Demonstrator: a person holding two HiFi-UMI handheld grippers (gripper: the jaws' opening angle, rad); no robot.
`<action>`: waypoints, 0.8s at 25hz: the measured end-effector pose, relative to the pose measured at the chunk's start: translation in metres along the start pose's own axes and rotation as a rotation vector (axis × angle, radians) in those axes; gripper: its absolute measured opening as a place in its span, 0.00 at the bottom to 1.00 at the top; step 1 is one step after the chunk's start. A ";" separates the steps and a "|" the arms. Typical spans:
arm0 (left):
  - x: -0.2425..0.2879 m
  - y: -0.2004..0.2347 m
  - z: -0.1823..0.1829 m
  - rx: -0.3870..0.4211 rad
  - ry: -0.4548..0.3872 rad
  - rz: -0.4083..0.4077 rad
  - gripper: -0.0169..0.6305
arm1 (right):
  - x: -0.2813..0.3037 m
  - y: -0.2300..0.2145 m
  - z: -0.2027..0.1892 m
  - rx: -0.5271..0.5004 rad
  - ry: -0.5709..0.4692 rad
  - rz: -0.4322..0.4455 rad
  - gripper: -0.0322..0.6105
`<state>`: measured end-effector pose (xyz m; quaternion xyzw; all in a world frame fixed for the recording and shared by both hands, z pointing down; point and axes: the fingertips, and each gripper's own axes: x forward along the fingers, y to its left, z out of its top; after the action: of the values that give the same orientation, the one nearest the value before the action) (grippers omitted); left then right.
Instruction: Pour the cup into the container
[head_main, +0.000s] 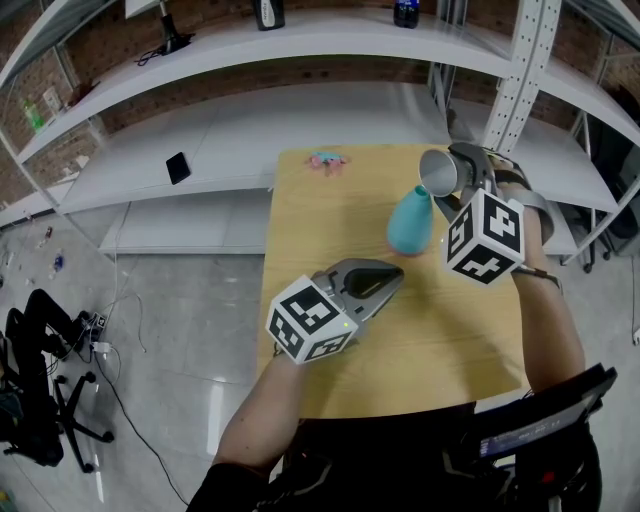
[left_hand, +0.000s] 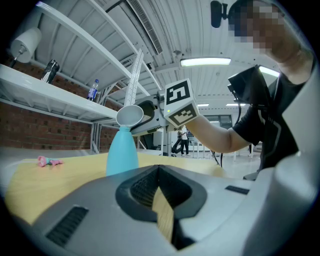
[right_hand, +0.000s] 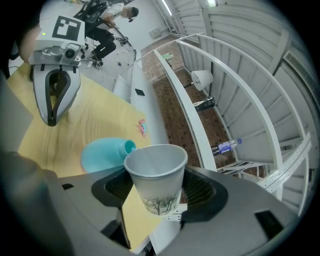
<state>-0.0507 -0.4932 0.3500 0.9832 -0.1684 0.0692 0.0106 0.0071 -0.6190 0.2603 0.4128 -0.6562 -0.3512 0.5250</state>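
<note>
over the half-hidden bottle (head_main: 410, 226), right gripper (head_main: 462, 172) clamps the cup (right_hand: 155, 175); left gripper (head_main: 397, 274) closed, empty.

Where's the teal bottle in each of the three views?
Head view: teal bottle, right of centre.
Left gripper view: upright, left of centre.
Right gripper view: lower left, behind the paper cup.
Shared landmark: that paper cup, held at the bottle's mouth in every view.

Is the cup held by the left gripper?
No, the cup sits clamped in the right gripper, while the left gripper has its jaws together on nothing.
</note>
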 end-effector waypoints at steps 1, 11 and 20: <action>0.000 0.000 0.000 0.000 0.000 0.000 0.03 | 0.000 0.000 0.000 0.001 0.000 0.002 0.53; -0.001 0.000 0.000 0.000 0.001 -0.001 0.03 | 0.000 0.001 0.001 -0.007 0.005 -0.003 0.53; -0.001 0.001 0.001 -0.001 -0.001 0.001 0.03 | 0.002 0.004 -0.002 0.075 -0.040 0.029 0.53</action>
<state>-0.0516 -0.4937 0.3493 0.9832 -0.1690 0.0688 0.0108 0.0078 -0.6192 0.2647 0.4156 -0.6851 -0.3268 0.5012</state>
